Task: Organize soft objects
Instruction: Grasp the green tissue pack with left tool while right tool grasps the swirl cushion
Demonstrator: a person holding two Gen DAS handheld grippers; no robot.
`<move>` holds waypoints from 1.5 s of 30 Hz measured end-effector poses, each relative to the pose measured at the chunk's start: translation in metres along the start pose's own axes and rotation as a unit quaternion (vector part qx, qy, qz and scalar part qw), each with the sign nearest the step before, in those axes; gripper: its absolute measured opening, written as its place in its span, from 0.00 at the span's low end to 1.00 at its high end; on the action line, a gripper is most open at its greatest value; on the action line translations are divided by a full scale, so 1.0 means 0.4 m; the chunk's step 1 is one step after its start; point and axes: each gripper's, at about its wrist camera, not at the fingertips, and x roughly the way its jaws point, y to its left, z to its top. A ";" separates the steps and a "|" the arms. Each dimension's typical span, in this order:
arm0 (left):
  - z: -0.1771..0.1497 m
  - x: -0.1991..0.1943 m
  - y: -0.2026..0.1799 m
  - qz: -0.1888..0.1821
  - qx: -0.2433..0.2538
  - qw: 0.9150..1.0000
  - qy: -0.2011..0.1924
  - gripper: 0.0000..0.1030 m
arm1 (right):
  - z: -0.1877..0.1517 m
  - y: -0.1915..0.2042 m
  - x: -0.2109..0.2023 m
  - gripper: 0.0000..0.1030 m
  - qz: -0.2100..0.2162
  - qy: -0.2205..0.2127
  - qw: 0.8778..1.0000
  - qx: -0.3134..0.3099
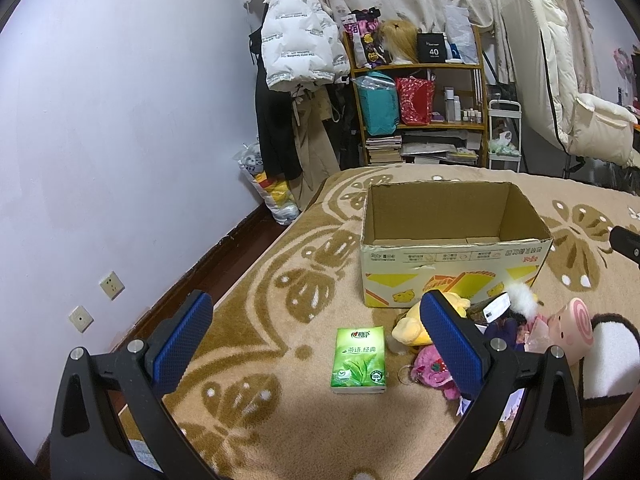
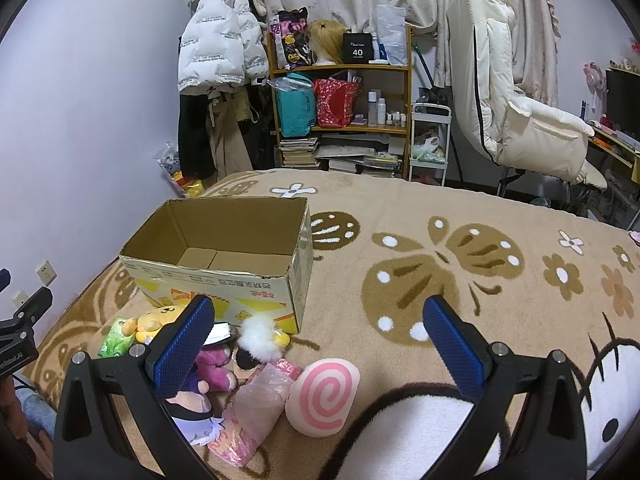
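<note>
Both tongs spread wide and holding nothing, the toys not yet boxed.

The cardboard box (image 2: 224,248) stands open-topped and looks bare inside; the soft toys lie heaped just in front of its printed wall. The green tissue pack (image 1: 359,360) lies flat in front of the box, apart from the heap, long axis running toward the box. The left gripper (image 1: 316,344) hovers over it, the right gripper (image 2: 320,344) above the pink swirl cushion (image 2: 324,398). I would pinch the pack across its narrow width (it should squash easily), then lift clear of the rim.
</note>
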 end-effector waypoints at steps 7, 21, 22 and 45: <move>0.010 0.008 -0.006 -0.006 0.003 1.000 0.005 0.99 | 0.003 -0.002 -0.003 1.00 0.009 0.006 1.000 0.002; 0.027 0.111 -0.022 -0.033 -0.011 0.998 0.057 0.99 | 0.019 -0.036 0.081 1.00 0.011 0.079 0.996 0.042; 0.028 0.125 -0.026 -0.034 -0.011 0.997 0.064 0.99 | 0.017 -0.037 0.094 1.00 0.010 0.090 0.995 0.045; -0.037 0.318 -0.026 -0.062 -0.043 0.974 0.215 0.99 | -0.039 -0.034 0.294 0.96 0.032 0.235 0.970 0.057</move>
